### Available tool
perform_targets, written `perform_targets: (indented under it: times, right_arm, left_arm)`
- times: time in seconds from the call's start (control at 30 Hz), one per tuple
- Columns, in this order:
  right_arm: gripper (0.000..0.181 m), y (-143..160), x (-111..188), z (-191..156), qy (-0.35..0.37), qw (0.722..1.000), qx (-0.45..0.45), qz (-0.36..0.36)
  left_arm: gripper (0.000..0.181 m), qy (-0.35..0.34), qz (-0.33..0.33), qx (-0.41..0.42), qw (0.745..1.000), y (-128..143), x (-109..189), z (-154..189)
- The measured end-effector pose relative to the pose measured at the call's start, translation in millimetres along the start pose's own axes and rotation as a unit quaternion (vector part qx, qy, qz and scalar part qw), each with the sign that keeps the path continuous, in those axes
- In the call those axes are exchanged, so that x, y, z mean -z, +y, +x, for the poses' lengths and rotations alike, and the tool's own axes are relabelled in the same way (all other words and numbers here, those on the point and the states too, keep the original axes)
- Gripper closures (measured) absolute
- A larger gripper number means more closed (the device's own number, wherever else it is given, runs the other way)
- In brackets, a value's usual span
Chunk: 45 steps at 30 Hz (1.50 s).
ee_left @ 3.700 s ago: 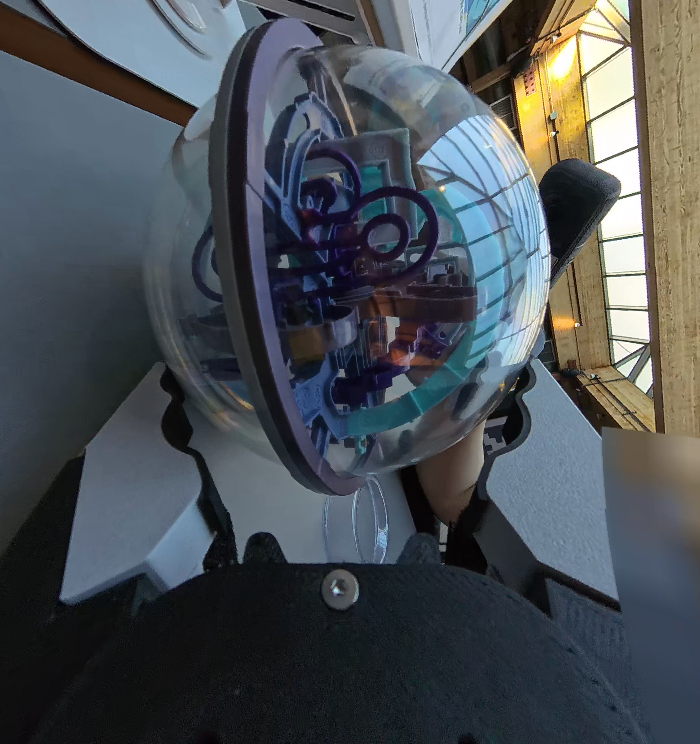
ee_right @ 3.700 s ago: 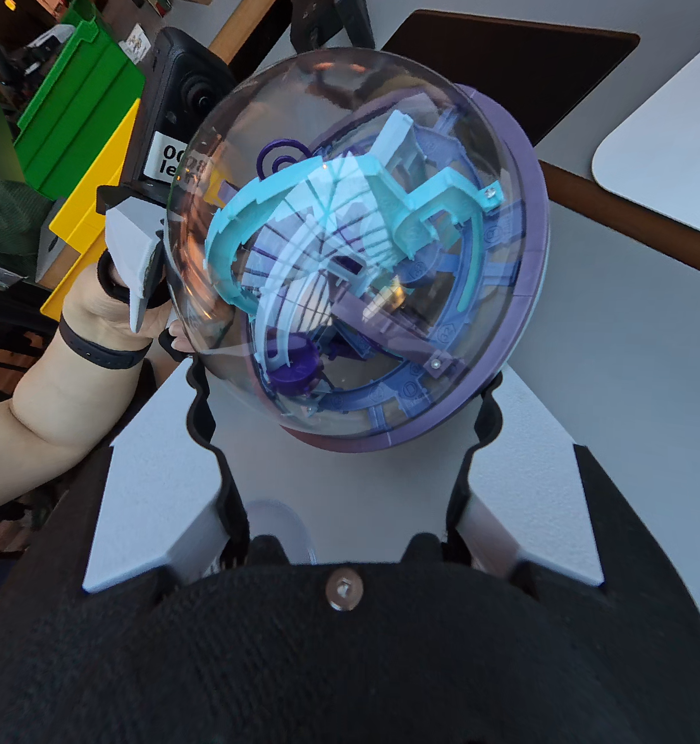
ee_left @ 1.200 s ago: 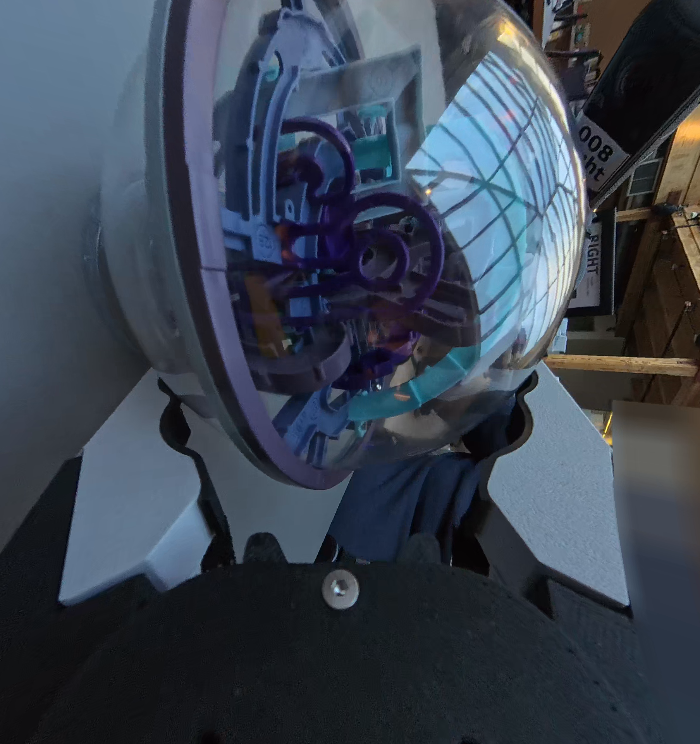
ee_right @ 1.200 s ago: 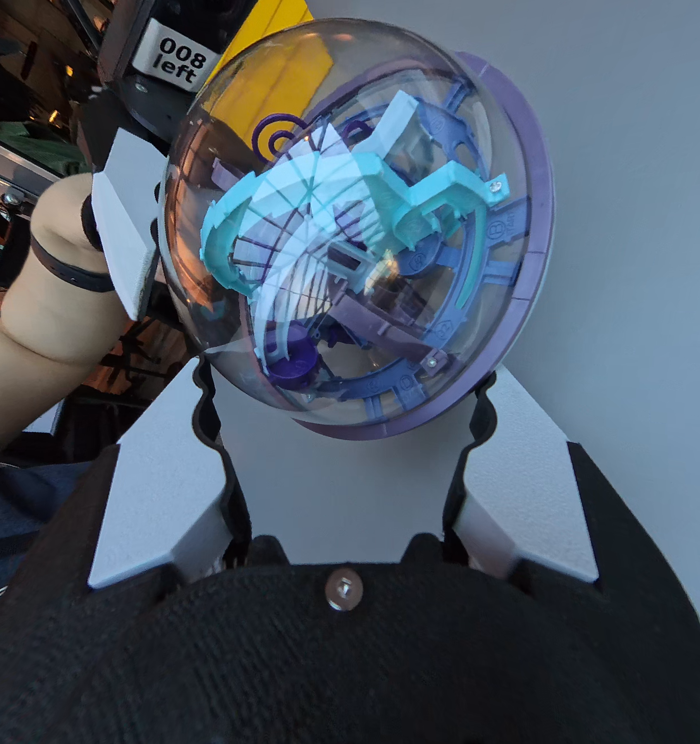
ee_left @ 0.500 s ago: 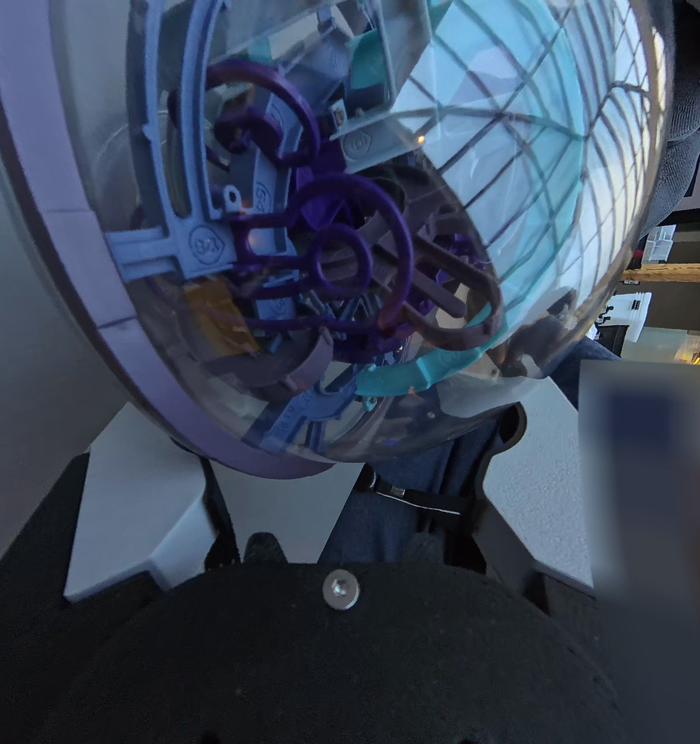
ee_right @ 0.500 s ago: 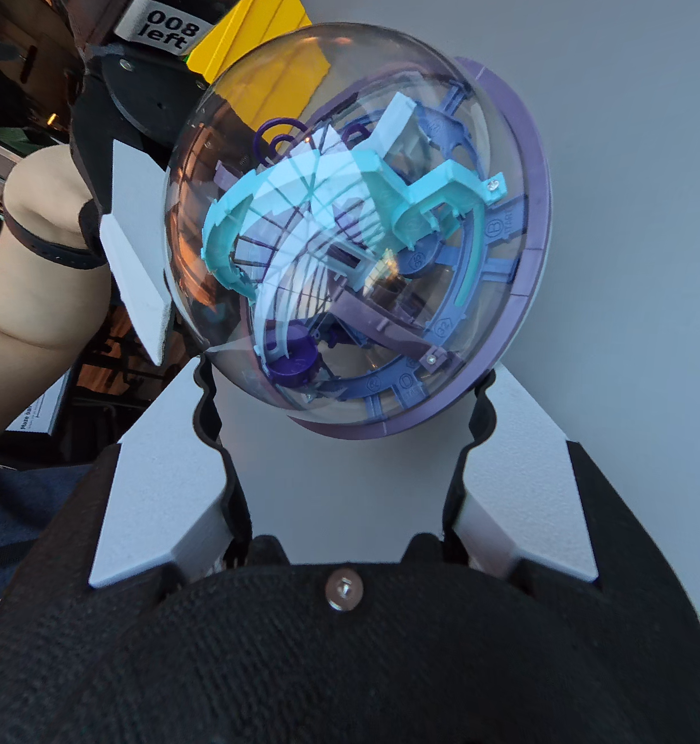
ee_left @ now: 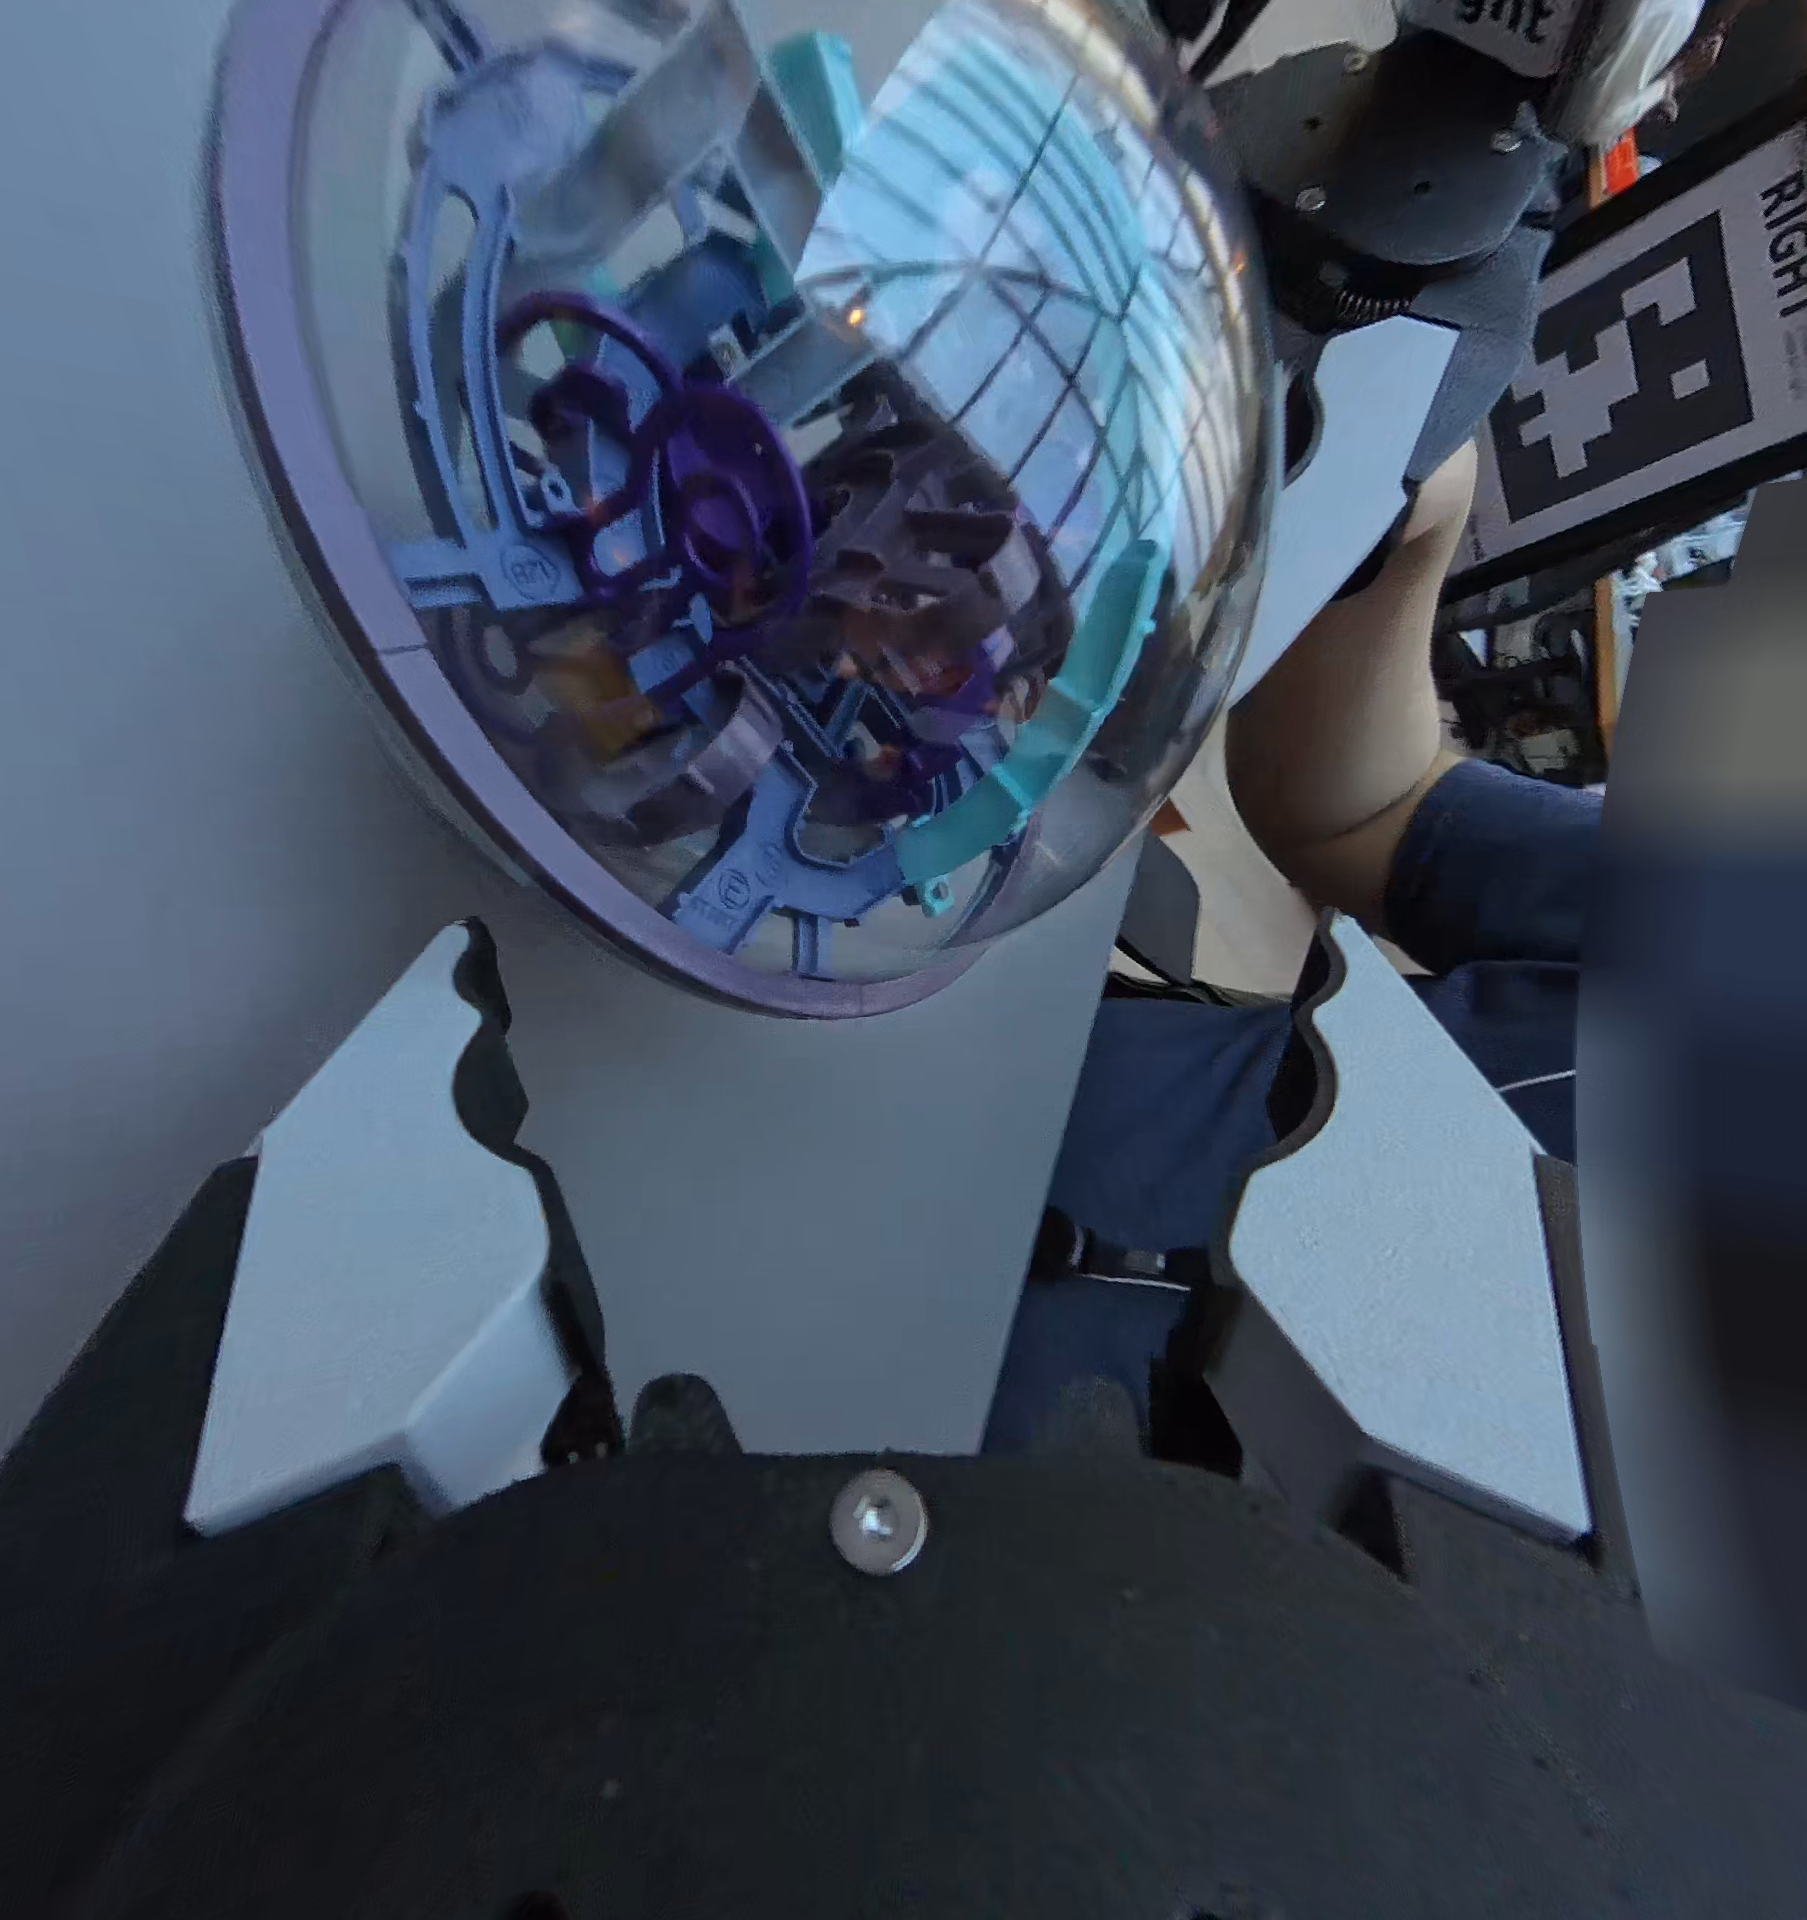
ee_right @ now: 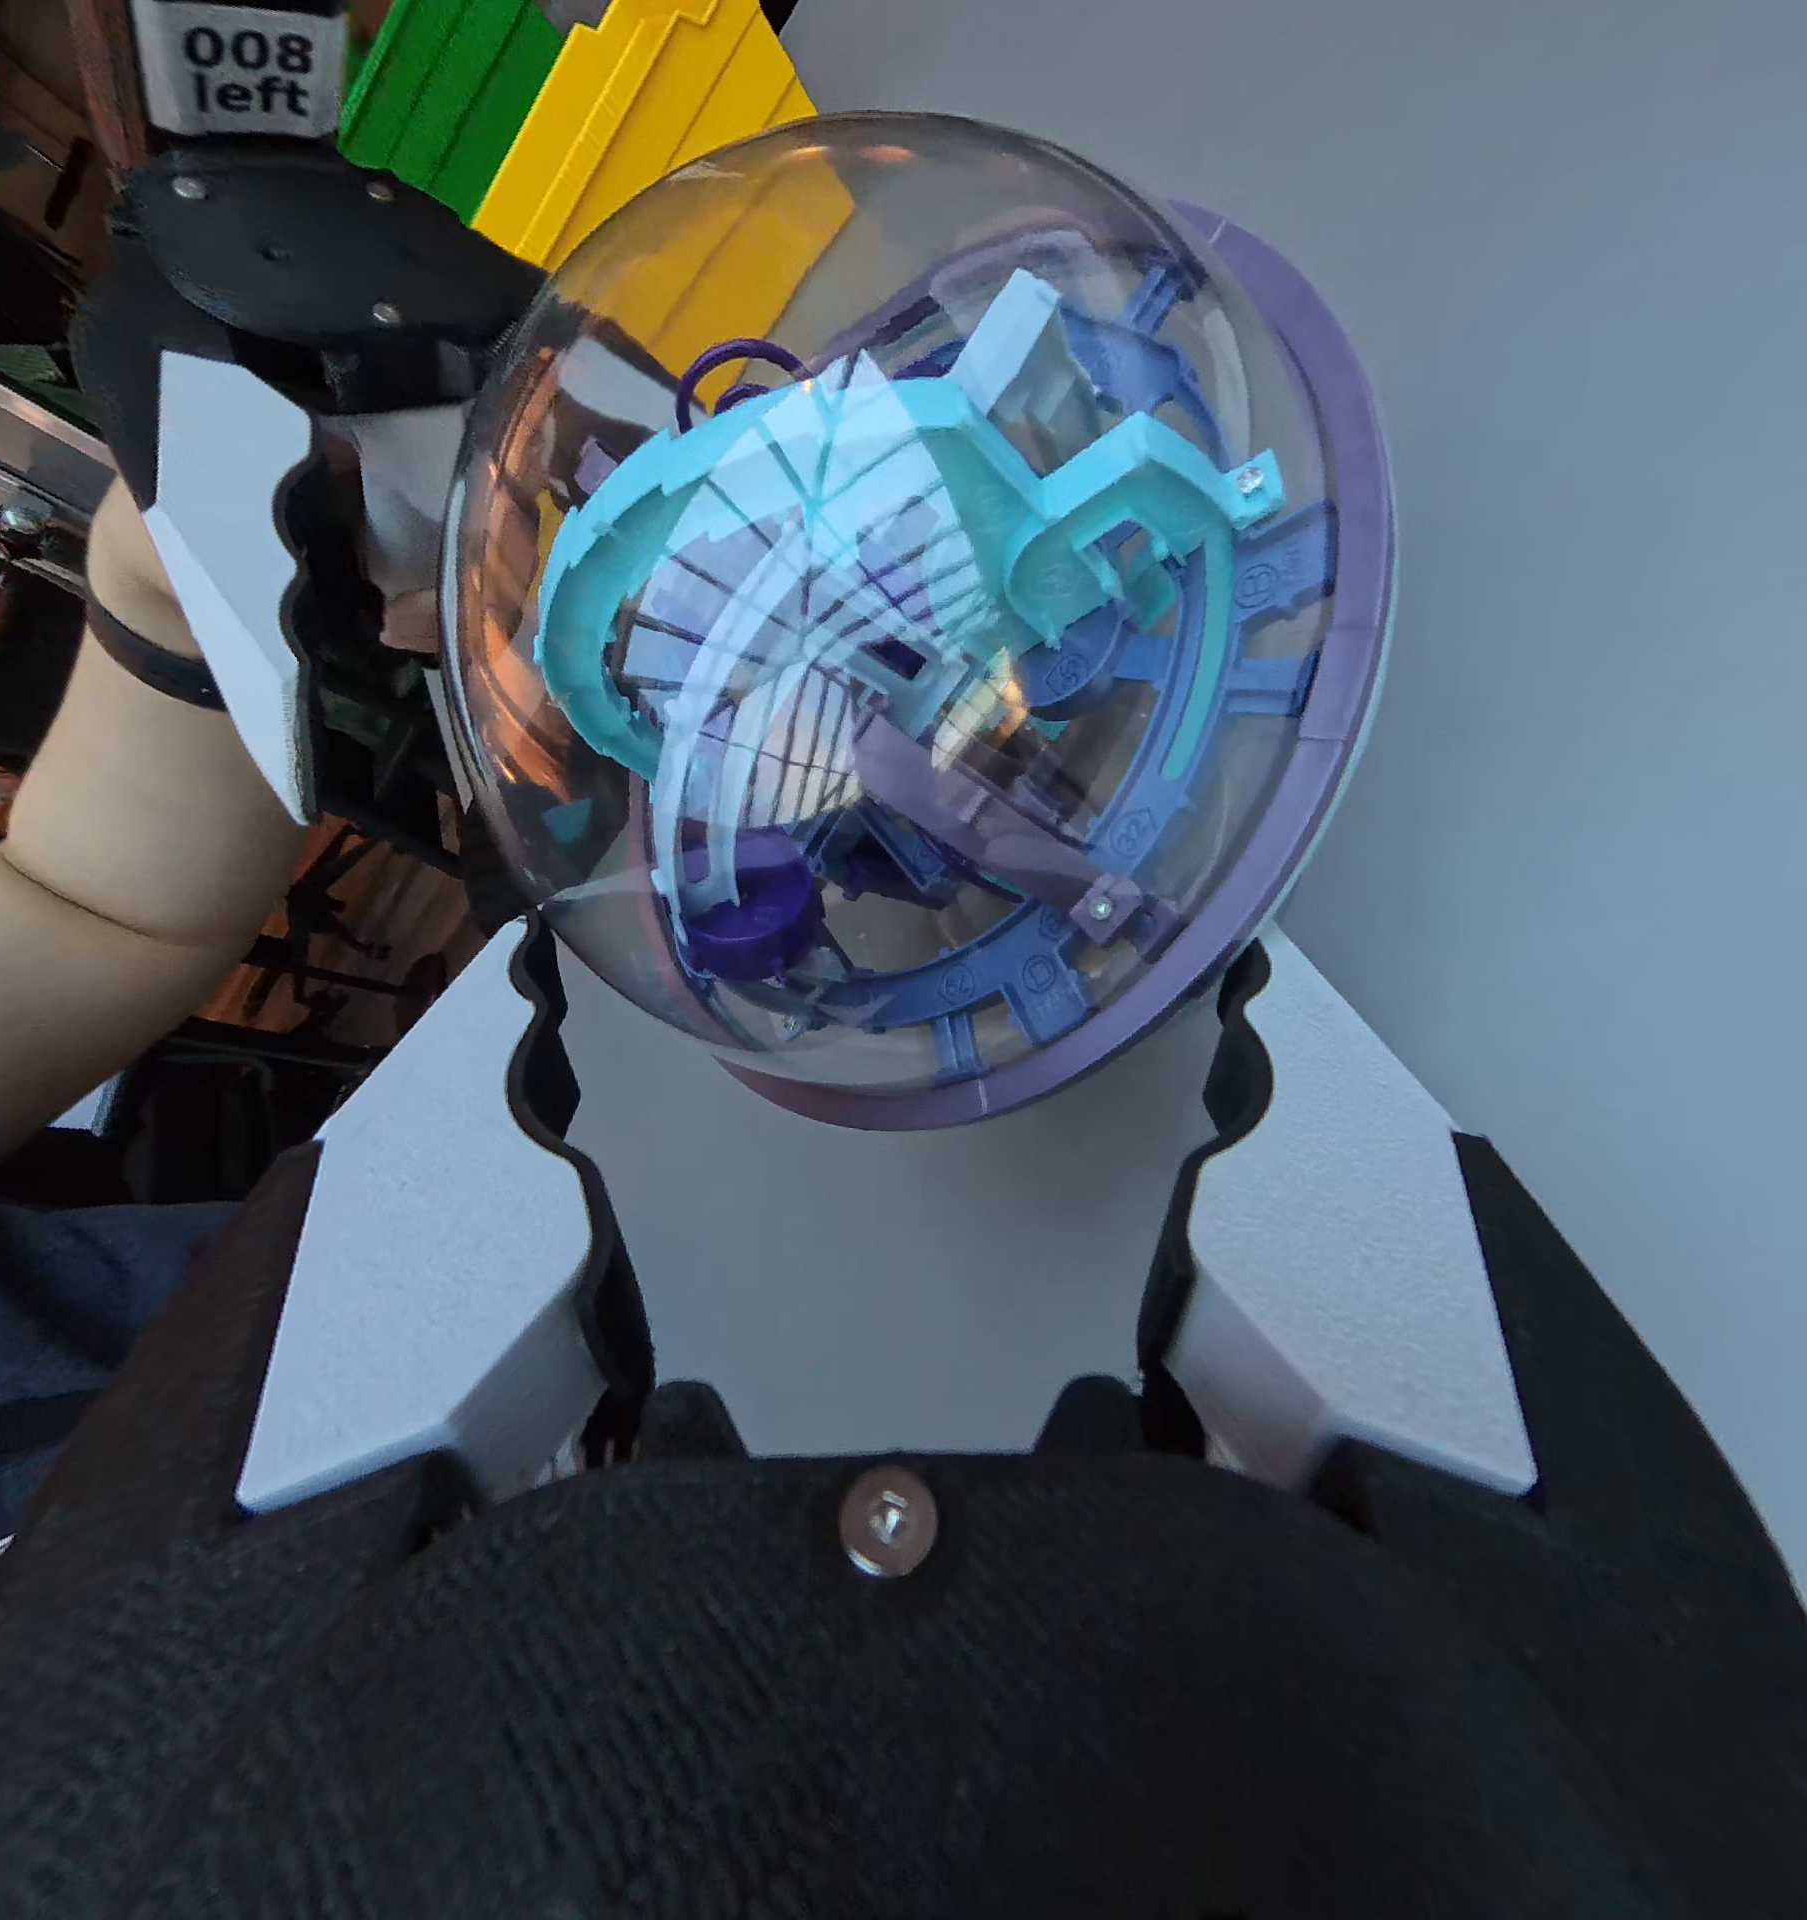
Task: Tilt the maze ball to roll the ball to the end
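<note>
A clear plastic maze ball [ee_right: 920, 665], with turquoise, blue and purple tracks inside and a purple ring round its middle, is held up in the air between two hand-held claws; a plain grey table [ee_right: 1605, 520] lies behind it.

The right claw [ee_right: 883, 987] has its white fingers [ee_right: 431, 1226] spread wide, and the sphere sits just ahead of the tips, which seem to touch its lower curve and its ring; it looks cradled against the tips rather than squeezed. The left claw [ee_left: 894, 966] also stands spread, with the sphere just beyond its tips and above them; whether these fingers [ee_left: 379, 1195] press on the shell I cannot tell. In the right wrist view the left claw shows at the sphere's far left side, close against the shell.

The small ball that should roll along the tracks cannot be made out among the reflections — so how far the run has got cannot be judged.

The main risk, in my judgement, is the hold; a smooth round shell resting on open fingertips could slide or drop out if either claw tips too far or the two draw apart. A second risk is a sharp tilt — it could throw the small ball off its narrow track, and the run would have to begin again.

Beyond the left claw a person's forearm [ee_right: 120, 810] and green and yellow bins [ee_right: 608, 135] show.
</note>
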State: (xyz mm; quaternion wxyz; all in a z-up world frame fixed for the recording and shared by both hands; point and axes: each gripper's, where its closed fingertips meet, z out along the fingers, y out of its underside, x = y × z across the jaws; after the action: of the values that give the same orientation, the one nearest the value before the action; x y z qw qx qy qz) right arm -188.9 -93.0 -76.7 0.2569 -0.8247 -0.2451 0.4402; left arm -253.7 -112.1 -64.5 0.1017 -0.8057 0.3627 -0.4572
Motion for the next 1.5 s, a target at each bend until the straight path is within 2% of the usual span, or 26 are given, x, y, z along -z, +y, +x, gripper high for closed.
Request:
perform_targets:
  times: [0.07,0.2,0.33,0.4,0.53,0.83,0.93,1.27,1.5]
  right_arm:
    - [0.055,0,0,0,0.001,1.000,0.002,0.002]
    - [0.055,0,0,0,0.004,1.000,0.019,0.005]
    - [0.053,4,-1,0,0.013,0.999,0.049,0.000]
    - [0.053,4,-1,1,0.016,0.998,0.056,0.004]
    - [0.048,0,-1,0,0.014,0.998,0.066,0.018]
    - [0.035,5,-4,-3,0.017,0.992,0.121,0.026]
    - [0.029,6,-6,-4,0.021,0.989,0.144,0.031]
    - [0.028,12,-10,1,0.026,0.976,0.214,0.042]
    - [0.028,19,-11,7,0.050,0.962,0.268,0.027]
  left_arm:
    - [0.034,-0.030,0.072,-0.088,0.993,-12,10,-3]
    - [0.040,-0.070,0.174,-0.244,0.951,-13,19,2]
    - [0.055,-0.136,0.254,-0.317,0.904,-13,25,-9]
    - [0.056,-0.145,0.284,-0.340,0.885,-16,28,-11]
    - [0.044,-0.204,0.226,-0.402,0.864,-9,16,-32]
    - [0.049,-0.272,0.180,-0.488,0.809,-17,2,-42]
    - [0.047,-0.261,0.181,-0.482,0.816,-21,-3,-43]
    - [0.054,-0.265,0.189,-0.532,0.782,-24,-7,-42]
    - [0.056,-0.261,0.197,-0.536,0.778,-24,-8,-41]
